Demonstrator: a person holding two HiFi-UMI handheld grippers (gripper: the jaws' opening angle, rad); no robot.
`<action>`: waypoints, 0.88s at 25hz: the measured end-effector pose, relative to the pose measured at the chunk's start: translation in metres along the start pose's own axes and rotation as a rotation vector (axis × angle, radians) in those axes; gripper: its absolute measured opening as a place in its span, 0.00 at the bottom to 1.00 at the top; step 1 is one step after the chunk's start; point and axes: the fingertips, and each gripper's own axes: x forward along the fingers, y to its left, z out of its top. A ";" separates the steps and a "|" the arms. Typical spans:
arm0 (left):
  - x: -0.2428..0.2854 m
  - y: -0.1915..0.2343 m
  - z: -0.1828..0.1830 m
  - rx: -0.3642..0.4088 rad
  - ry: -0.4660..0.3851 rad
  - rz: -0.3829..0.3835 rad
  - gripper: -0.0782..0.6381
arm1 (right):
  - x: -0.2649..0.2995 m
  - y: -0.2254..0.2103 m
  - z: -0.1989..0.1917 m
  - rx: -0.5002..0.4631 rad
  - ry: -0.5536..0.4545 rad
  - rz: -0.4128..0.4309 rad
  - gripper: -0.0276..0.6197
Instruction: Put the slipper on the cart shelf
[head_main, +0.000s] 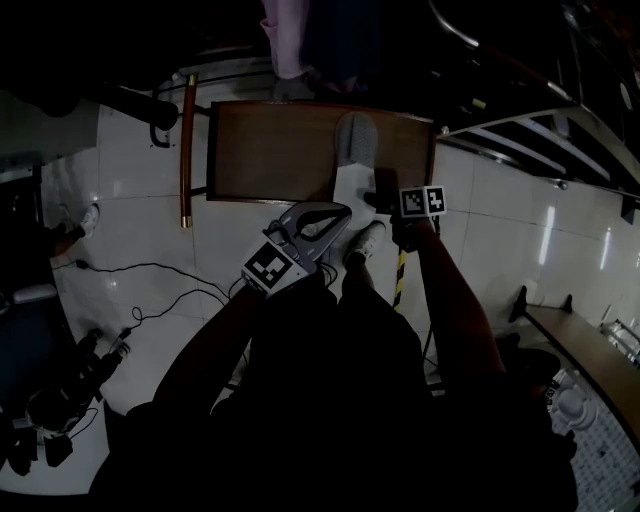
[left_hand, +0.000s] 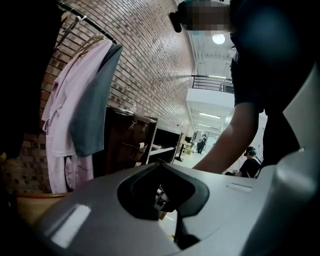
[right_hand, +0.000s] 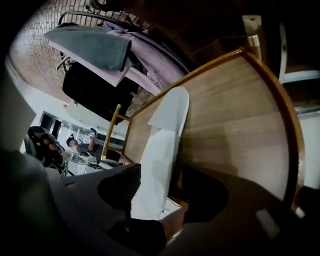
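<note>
slipper (head_main: 355, 150) on wooden cart shelf (head_main: 270, 150) between parted right tongs (right_hand: 159, 192), left tongs (head_main: 338, 212) closed, pale tiled floor (head_main: 130, 240)

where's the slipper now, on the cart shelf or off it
On it: slipper lies flat on the wooden shelf, heel overhanging the near edge.

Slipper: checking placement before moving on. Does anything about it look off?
Yes: the slipper lies on the wooden shelf with its near end hanging over the near edge, between the open fingers of the right gripper.
</note>
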 end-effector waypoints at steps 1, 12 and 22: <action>0.000 0.002 -0.001 -0.004 0.002 0.002 0.11 | 0.003 -0.002 -0.002 0.008 0.016 0.000 0.42; -0.003 0.022 -0.011 -0.049 0.017 0.029 0.11 | 0.033 -0.002 -0.009 0.066 0.128 0.016 0.42; -0.010 0.029 -0.018 -0.061 0.027 0.050 0.11 | 0.033 0.014 -0.002 0.132 0.052 0.109 0.17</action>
